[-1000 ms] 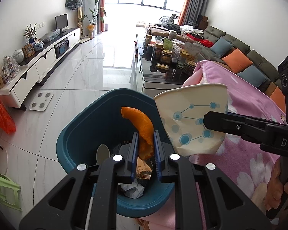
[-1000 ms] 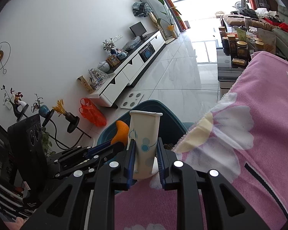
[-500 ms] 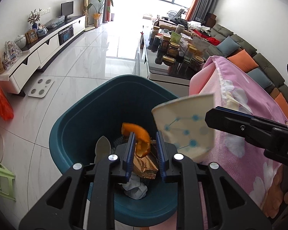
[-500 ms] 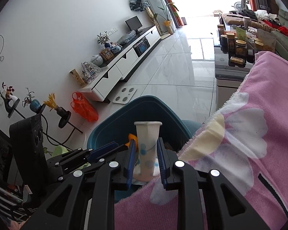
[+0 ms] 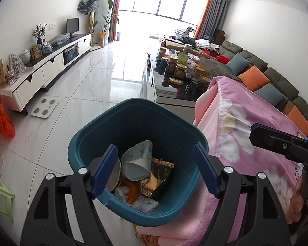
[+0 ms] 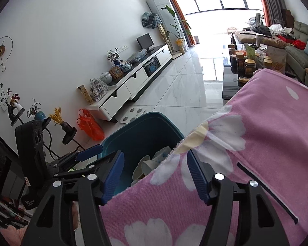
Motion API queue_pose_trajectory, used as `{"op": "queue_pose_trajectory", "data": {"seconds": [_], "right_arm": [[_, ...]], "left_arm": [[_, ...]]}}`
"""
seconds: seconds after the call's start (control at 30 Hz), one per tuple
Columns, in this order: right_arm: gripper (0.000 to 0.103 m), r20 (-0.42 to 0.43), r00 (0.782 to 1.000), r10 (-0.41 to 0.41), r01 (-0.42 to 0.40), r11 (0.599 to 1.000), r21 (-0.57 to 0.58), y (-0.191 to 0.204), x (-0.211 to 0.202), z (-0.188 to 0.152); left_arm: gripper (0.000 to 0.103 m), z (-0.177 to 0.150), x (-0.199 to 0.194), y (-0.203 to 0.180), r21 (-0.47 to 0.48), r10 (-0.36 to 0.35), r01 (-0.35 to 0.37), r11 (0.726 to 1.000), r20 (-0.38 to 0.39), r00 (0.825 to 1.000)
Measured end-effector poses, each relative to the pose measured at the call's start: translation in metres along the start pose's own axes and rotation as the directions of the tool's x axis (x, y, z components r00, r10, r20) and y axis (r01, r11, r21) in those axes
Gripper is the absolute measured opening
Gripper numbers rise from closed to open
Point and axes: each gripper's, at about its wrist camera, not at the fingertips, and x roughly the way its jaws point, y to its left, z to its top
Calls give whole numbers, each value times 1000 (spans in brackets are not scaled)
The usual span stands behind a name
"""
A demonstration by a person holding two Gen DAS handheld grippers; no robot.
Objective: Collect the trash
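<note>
Both of my claws stand with their blue pads spread wide and nothing between them: my left claw [image 5: 156, 172] hangs over the mouth of the teal trash bin [image 5: 104, 131], and my right claw [image 6: 156, 176] sits at the edge of the pink flowered blanket [image 6: 267, 143], just beside the bin's rim. From the right wrist view most of the bin's inside is hidden behind the blanket's fringe, and I can only make out pale scraps there. From the left wrist view, my own left pad covers part of a grey-white bowl-shaped piece against the bin's near wall, and I cannot tell what it is. Counting what shows in the bin: one paper cup [image 5: 138, 164] with a blue dot pattern, lying on its side with its open mouth towards me; one piece of orange peel [image 5: 132, 191], partly buried; one gold foil wrapper [image 5: 156, 178] to the right of the cup; and one crumpled white tissue [image 5: 142, 203] nearest me. The cup lies below and between my left claw's pads, well down in the bin and touching neither; the peel sits just under it, closer to the left pad. My right claw's upper finger shows in the left view, cut off at the frame edge, above the blanket that covers the tabletop.
</note>
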Motion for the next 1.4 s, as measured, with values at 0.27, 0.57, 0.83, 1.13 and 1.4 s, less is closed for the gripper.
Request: {"op": "queue_pose_trajectory", "data": {"seconds": [0.27,0.57,0.83,1.13,1.4], "right_arm": [[93,201,964,-175,181,983,-11,-18,-84,-30],[96,359,844,-398,403,913,64,-37,-155,-77],[96,438,725,-531,535,835,127,-44,-194,-107],[96,485,651,-585,571,797,196,-50,-223,-130],[96,497,621,-606,582,781,226,-51,-237,-138]], "left_arm": [[97,-18,-70,-52,113,-84,66,991,161,983],[97,-35,-106,-130,203,-135,77,976,287,948],[97,-45,-124,-181,259,-175,80,963,368,913],[97,-57,-135,-209,294,-200,80,953,407,891],[97,-66,-144,-219,321,-215,75,944,428,878]]}}
